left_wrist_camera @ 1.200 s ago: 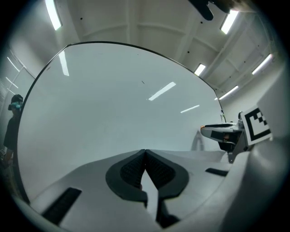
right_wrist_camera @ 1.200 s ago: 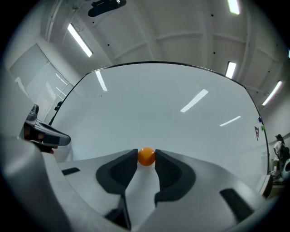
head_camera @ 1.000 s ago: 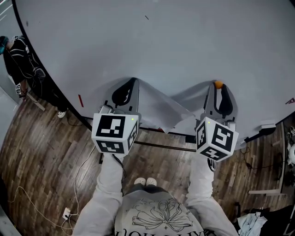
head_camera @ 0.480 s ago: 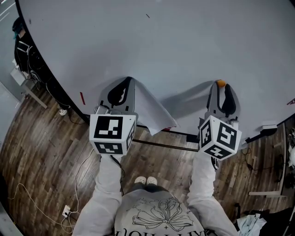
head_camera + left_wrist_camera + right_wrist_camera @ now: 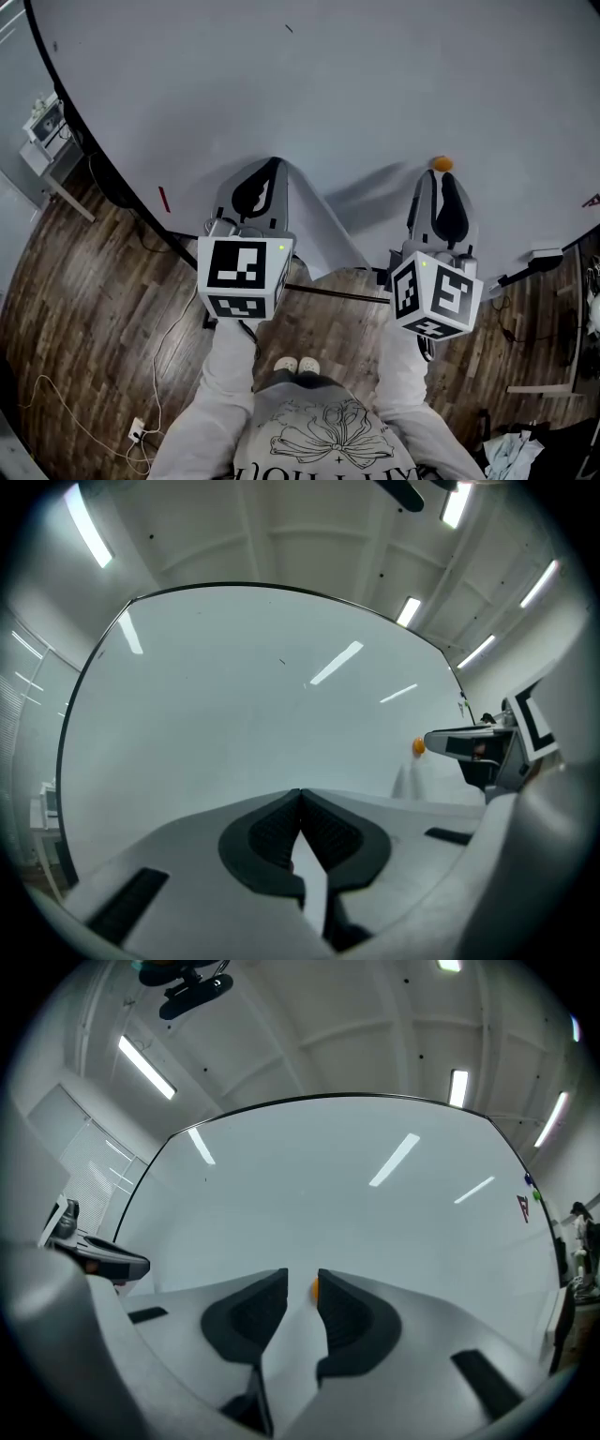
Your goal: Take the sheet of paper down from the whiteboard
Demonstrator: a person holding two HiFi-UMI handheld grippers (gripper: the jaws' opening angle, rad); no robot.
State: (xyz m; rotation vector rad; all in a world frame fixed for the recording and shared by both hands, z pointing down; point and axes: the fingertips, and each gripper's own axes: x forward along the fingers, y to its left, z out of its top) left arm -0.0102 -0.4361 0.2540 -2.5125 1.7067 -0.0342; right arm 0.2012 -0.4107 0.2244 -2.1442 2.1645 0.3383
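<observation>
- The left gripper (image 5: pixel 300 799) has its two dark ribbed pads (image 5: pixel 267 832) pressed together. They pinch the top corner of a thin white sheet of paper (image 5: pixel 323 230), and a sliver of the sheet shows just below the pads in the left gripper view.
- The sheet hangs from that one pinch. In the head view it slopes down and to the right, and its free lower corner lies near the bottom edge of the board, between the two grippers.
- The right gripper (image 5: pixel 302 1288) has its jaws apart with a narrow gap, and they are closing. Its pads press on nothing.
- A small round orange magnet (image 5: pixel 442 164) shows in the gap at the right gripper's tips. In the head view it sits on the board just beyond those tips.
- The right gripper is beside the sheet and does not touch it.
- Each gripper carries a white cube with black square markers, one on the left (image 5: pixel 242 277) and one on the right (image 5: pixel 434 295). Pale grey sleeves (image 5: pixel 230 375) reach up to them from below.
- Both grippers point at a large white whiteboard with a dark frame (image 5: pixel 375 84). Its face is mostly bare, with a short red mark (image 5: pixel 164 200) near its lower left edge.
- Under the board lies a brown wood-plank floor (image 5: pixel 103 281), with a thin white cable (image 5: pixel 66 412) trailing across it at the left.
</observation>
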